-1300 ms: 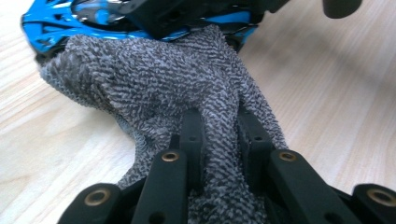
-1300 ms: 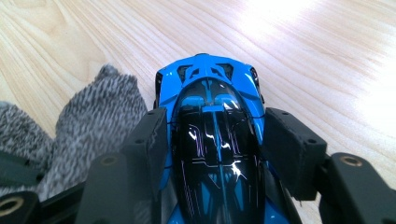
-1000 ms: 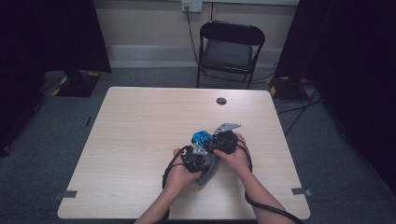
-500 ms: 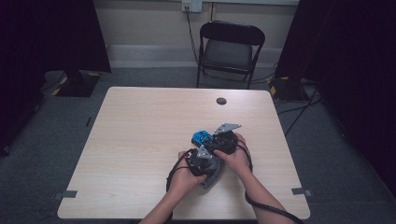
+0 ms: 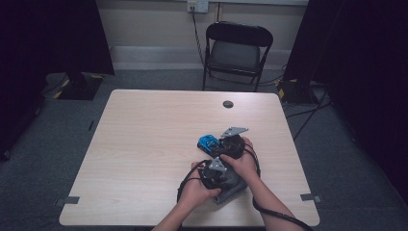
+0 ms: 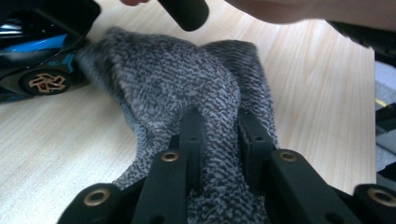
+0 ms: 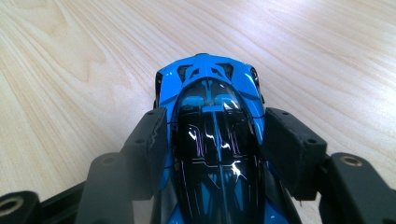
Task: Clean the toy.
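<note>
Left gripper: our left gripper (image 5: 219, 175) is clamped on the grey knitted cloth (image 6: 187, 93). In the left gripper view its two black jaws pinch a fold of the fabric between them, nearly closed.

Right gripper: our right gripper (image 5: 226, 144) grips the blue toy car (image 7: 215, 135). In the right gripper view the pads (image 7: 289, 149) press on both flanks of the car's body, the jaws standing about as wide as the car.

Toy car: we see it on its wheels on the table (image 5: 144, 144), blue with a glossy black roof, its nose pointing away from the right gripper. In the high view it (image 5: 208, 142) sits right of the table's middle, just beyond our hands.

Cloth: it spreads out from the left gripper's jaws across the table, and in the left gripper view its far edge touches the car (image 6: 42, 70) beside a gold-spoked wheel. In the high view a grey part (image 5: 233, 185) lies under and beside our left hand (image 5: 195, 192).

Hands: our right hand (image 5: 243, 161) and left hand sit close together near the table's front edge.

Beyond: a small dark round thing (image 5: 228, 104) lies near the far edge, well apart from the car; a black folding chair (image 5: 235, 53) stands behind the table.
</note>
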A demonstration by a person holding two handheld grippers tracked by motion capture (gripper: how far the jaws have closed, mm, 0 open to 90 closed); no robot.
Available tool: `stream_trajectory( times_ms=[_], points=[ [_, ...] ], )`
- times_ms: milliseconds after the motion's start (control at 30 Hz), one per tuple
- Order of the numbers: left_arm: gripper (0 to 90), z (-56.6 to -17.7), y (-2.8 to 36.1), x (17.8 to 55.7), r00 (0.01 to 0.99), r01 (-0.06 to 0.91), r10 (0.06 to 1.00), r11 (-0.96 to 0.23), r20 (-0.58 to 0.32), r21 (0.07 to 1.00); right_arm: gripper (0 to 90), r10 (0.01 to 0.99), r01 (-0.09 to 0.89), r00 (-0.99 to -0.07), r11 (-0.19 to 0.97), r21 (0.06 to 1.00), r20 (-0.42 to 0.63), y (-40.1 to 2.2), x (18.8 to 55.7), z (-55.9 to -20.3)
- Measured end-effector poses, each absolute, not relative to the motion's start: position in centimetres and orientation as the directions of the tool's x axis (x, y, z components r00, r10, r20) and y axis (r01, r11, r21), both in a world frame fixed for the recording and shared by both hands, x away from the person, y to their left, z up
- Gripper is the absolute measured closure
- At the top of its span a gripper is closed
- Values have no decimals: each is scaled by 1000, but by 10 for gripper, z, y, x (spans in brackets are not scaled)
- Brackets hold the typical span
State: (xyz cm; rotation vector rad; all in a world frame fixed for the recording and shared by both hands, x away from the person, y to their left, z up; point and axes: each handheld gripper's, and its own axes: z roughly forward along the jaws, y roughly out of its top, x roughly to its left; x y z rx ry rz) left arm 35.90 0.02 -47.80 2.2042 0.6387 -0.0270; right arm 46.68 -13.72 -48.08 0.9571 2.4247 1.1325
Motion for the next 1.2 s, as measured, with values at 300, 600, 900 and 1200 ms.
stream_trajectory(
  times_ms=[300,600,900,1200],
  points=[
    [751,-469,18,356,867,443,452,-512,-208,736,408,676,450,-736,469,760,19,-138,468,-480],
    [752,-458,55,364,825,470,526,-439,-205,765,408,675,445,-738,467,764,17,-139,467,-481],
    [752,-448,88,380,766,501,608,-365,-206,785,408,680,448,-733,458,768,21,-139,466,-481],
    [752,-450,104,396,728,527,644,-306,-235,793,408,680,444,-733,458,770,19,-140,466,-482]
  ],
)
